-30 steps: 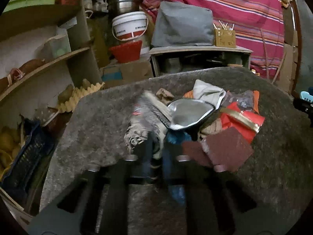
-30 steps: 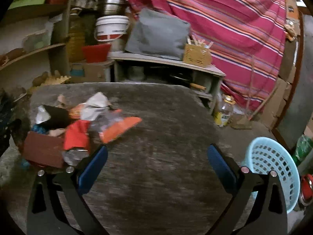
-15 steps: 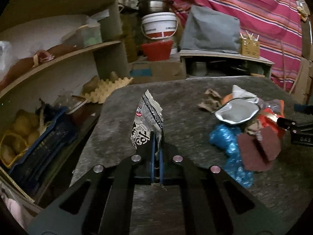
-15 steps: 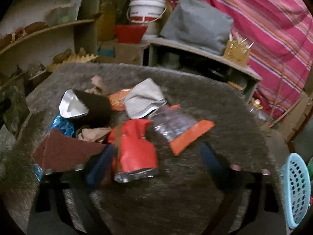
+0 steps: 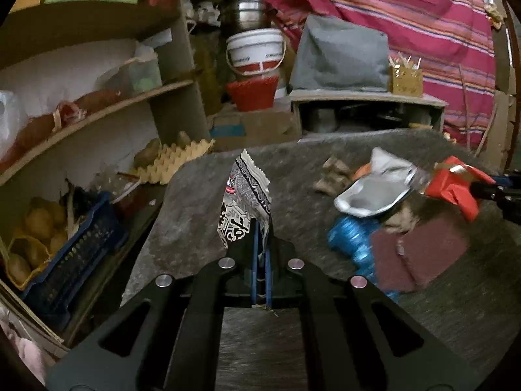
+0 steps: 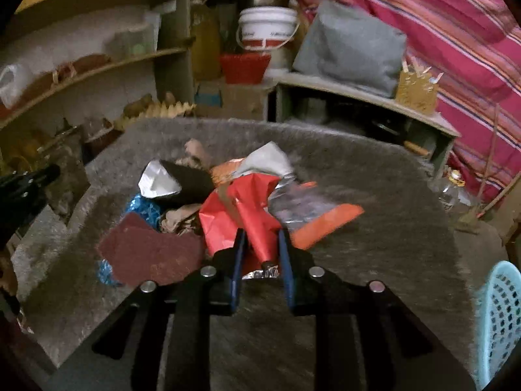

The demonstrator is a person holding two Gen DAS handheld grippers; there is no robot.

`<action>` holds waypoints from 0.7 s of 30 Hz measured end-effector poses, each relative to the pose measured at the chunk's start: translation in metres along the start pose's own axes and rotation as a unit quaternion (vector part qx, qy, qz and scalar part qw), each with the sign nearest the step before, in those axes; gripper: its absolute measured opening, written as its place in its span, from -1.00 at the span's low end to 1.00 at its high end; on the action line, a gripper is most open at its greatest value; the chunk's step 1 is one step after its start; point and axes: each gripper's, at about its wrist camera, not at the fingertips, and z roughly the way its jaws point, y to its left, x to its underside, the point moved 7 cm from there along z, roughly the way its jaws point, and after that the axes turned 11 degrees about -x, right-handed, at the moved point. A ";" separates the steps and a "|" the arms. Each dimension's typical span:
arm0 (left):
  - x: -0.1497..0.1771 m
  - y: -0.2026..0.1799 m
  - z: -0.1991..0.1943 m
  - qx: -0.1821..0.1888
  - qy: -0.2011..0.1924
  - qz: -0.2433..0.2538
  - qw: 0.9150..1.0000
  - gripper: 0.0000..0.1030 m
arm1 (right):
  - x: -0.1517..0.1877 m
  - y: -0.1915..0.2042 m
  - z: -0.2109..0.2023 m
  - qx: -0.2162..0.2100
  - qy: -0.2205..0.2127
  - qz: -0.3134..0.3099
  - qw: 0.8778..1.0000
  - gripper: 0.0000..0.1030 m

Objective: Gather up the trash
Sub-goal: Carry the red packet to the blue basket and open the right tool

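My left gripper (image 5: 260,244) is shut on a black-and-white snack wrapper (image 5: 244,202) and holds it upright above the grey table (image 5: 293,342). My right gripper (image 6: 260,244) is shut on a red wrapper (image 6: 250,208) at the near edge of the trash pile. The pile holds a silver foil pouch (image 6: 156,182), a blue crinkled wrapper (image 5: 351,238), a maroon scouring pad (image 6: 149,254) and an orange-edged clear wrapper (image 6: 319,218). The red wrapper (image 5: 452,185) also shows at the right of the left wrist view.
A light blue laundry basket (image 6: 501,319) stands on the floor at the right. Shelves (image 5: 97,110) with a blue crate (image 5: 65,254) and an egg tray (image 5: 176,159) are to the left. A low bench (image 6: 358,94) and striped cloth lie behind the table.
My left gripper closed on the black-and-white wrapper and lifted it out of the pile. My right gripper moved left to the pile and closed on the red wrapper.
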 end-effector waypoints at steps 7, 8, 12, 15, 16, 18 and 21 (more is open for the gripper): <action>-0.047 -0.075 -0.052 0.044 -0.049 0.015 0.998 -0.97 | 0.005 -0.082 -0.075 0.076 -0.043 0.046 0.995 -0.59; -0.051 -0.087 -0.057 0.052 -0.052 0.016 0.997 -0.97 | 0.009 -0.100 -0.088 0.092 -0.048 0.059 0.993 -0.59; -0.066 -0.159 -0.082 0.094 -0.069 0.032 0.993 -0.97 | 0.026 -0.165 -0.136 0.158 -0.058 0.091 0.982 -0.59; -0.070 -0.216 -0.097 0.137 -0.068 0.045 0.987 -0.97 | 0.038 -0.208 -0.165 0.193 -0.064 0.112 0.973 -0.59; -0.071 -0.235 -0.103 0.151 -0.069 0.053 0.985 -0.97 | 0.046 -0.225 -0.178 0.205 -0.068 0.125 0.968 -0.59; -0.070 -0.275 -0.117 0.174 -0.080 0.067 0.979 -0.97 | 0.062 -0.256 -0.197 0.233 -0.070 0.142 0.959 -0.59; -0.063 -0.330 -0.136 0.205 -0.084 0.086 0.971 -0.97 | 0.090 -0.295 -0.214 0.240 -0.072 0.181 0.951 -0.59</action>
